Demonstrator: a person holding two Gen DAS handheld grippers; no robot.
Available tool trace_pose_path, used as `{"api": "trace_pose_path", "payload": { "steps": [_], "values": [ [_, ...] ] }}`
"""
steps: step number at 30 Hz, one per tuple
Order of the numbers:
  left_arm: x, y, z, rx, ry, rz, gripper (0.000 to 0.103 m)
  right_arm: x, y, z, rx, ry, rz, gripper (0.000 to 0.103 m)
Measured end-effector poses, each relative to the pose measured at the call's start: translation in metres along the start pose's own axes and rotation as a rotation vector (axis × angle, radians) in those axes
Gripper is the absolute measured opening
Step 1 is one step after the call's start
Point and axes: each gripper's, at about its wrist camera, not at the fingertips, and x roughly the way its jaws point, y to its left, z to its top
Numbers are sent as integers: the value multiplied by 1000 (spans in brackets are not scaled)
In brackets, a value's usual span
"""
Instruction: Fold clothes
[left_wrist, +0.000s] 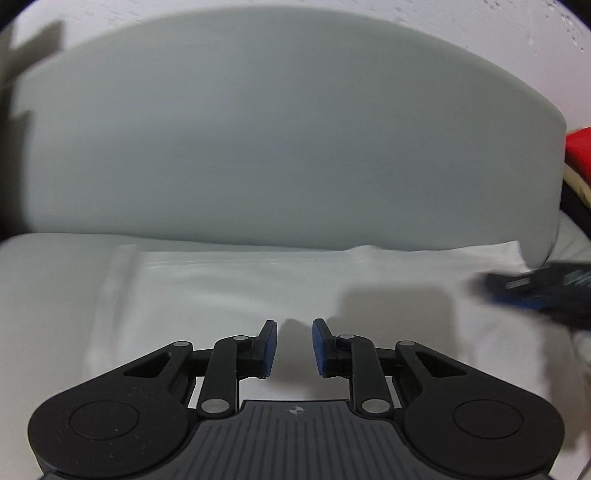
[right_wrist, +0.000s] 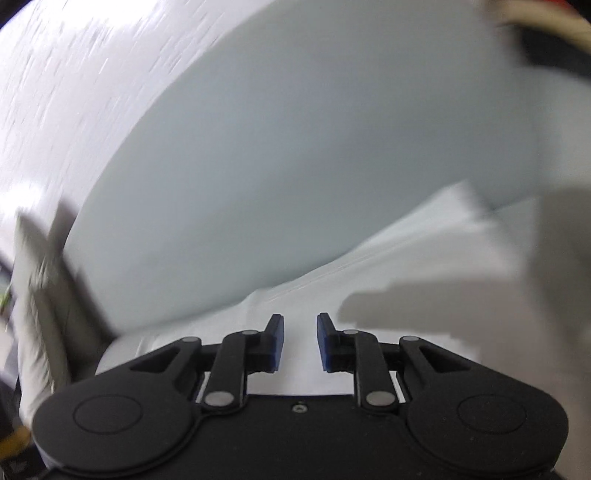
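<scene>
Lying flat on the bed (left_wrist: 44, 280) below the grey headboard (left_wrist: 280, 140), a white cloth (left_wrist: 258, 288) looks smooth; fold stage unclear. Left tool (left_wrist: 294, 347) and right tool (right_wrist: 299, 341) gape, holding nothing.

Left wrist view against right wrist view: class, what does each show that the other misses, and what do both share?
Only the left wrist view shows the other gripper, blurred dark with blue, and a bright red cloth item at the right edge. Only the right wrist view shows a blurred beige object at its left edge. Both show white fabric lying below a pale grey-green padded board, and open, empty black jaws with blue pads.
</scene>
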Motion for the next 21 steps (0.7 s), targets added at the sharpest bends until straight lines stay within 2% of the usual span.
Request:
{"api": "trace_pose_path", "payload": {
  "steps": [1, 3, 6, 8, 9, 11, 13, 14, 15, 17, 19, 21],
  "values": [
    [7, -7, 3, 8, -1, -12, 30, 14, 6, -1, -15, 20, 29, 20],
    [21, -21, 10, 24, -4, -36, 31, 32, 6, 0, -52, 23, -1, 20],
    [22, 17, 17, -35, 5, 48, 32, 43, -13, 9, -37, -9, -49, 3],
    [22, 46, 21, -80, 11, 111, 29, 31, -35, 21, 12, -77, -138, 3],
    [21, 60, 23, -103, 14, 142, 32, 25, -47, 26, 33, -99, -181, 3],
    [21, 89, 28, -148, 21, 205, 35, 12, -69, 37, 85, -103, -200, 3],
    [4, 110, 31, -223, 10, 146, 32, -5, -77, 45, 116, -94, -222, 16],
    [-7, 118, 32, -256, -11, 108, 39, -17, -76, 47, 116, -113, -205, 28],
    [-16, 125, 32, -286, -32, 67, 49, -28, -76, 48, 115, -134, -186, 32],
    [-26, 138, 31, -328, -43, -15, 53, -52, -75, 51, 113, -175, -149, 38],
    [-25, 144, 32, -327, -18, -39, 55, -66, -78, 55, 143, -181, -126, 48],
    [-16, 144, 33, -308, 39, -47, 57, -71, -84, 61, 166, -164, -125, 49]
  ]
}}
